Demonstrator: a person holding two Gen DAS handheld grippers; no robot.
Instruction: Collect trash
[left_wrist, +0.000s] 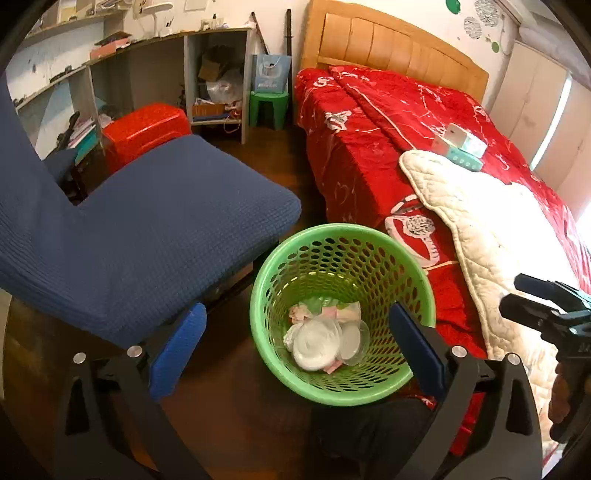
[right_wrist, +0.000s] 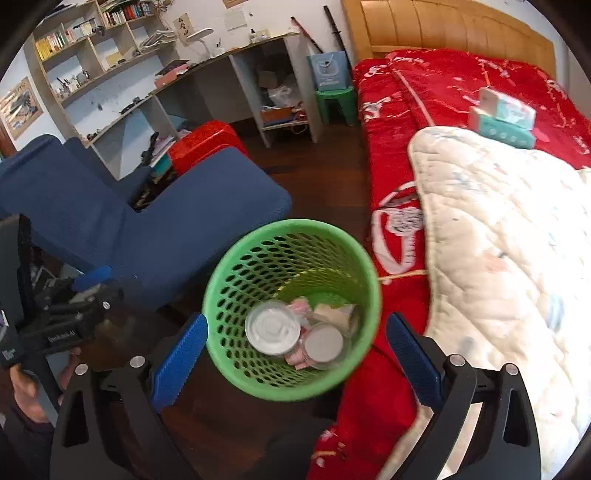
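A light green plastic basket (left_wrist: 341, 258) stands on the dark brown wooden floor (left_wrist: 229, 373), its wall pierced all round with a net of small holes. Inside lie white round plastic lids (right_wrist: 272, 326) and pink-and-white paper scraps (left_wrist: 345, 312). Beside it the chair's seat cover (left_wrist: 166, 221) is navy blue with a fine waffle weave. The bed's quilt (left_wrist: 388, 122) is bright red with white line drawings, and over it lies a cream quilted blanket (left_wrist: 491, 229) stitched in diamonds. The headboard (left_wrist: 388, 48) is honey-coloured wood. Further back stand a glossy red plastic stool (left_wrist: 146, 129) and a small green plastic stool (left_wrist: 267, 107). Both grippers have blue ribbed pads (left_wrist: 177, 350) on black arms.
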